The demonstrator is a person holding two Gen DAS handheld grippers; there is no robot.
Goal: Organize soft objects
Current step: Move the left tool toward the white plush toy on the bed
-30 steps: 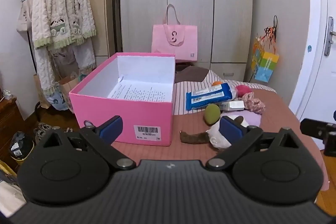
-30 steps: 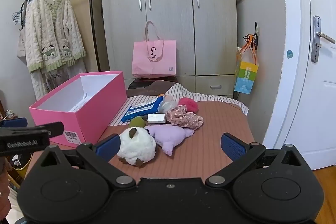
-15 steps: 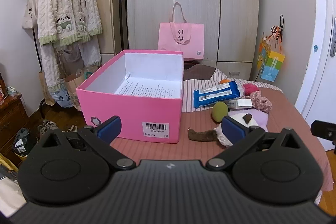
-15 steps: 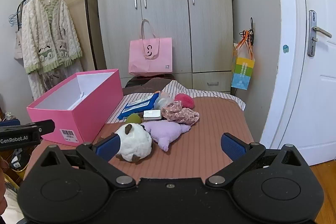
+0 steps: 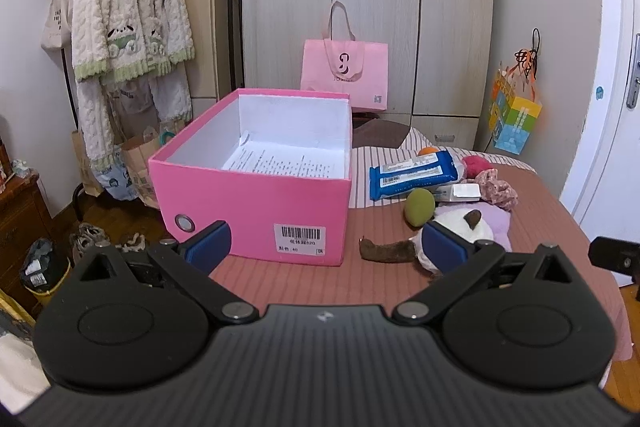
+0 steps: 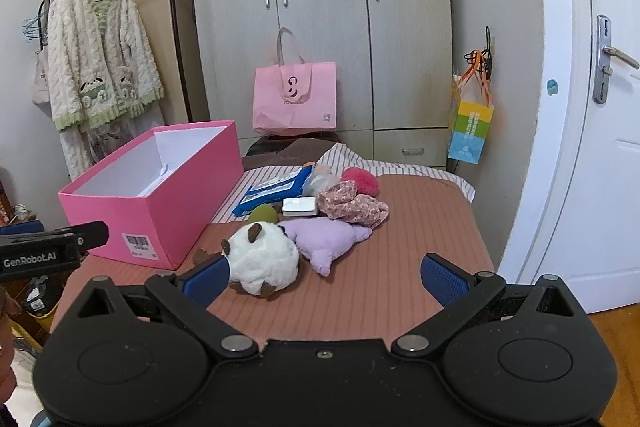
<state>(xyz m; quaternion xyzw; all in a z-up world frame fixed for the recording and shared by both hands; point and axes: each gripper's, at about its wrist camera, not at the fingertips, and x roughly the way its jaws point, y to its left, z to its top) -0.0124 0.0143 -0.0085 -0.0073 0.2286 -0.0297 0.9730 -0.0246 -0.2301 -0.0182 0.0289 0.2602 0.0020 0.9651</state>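
We have drawn both spread, empty claws, left gripper and right gripper, back from the white plush toy at frame centre, so the pink box remains unfilled.

Pink box: matt cardboard, smooth, white inside. White plush toy: fluffy cloth. Purple plush: soft, smooth cloth. Table cover: ribbed cloth. Blue packet: glossy plastic.

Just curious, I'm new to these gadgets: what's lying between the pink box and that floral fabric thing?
In the right wrist view, a blue packet, a green ball and a small white box lie between the pink box and floral fabric.
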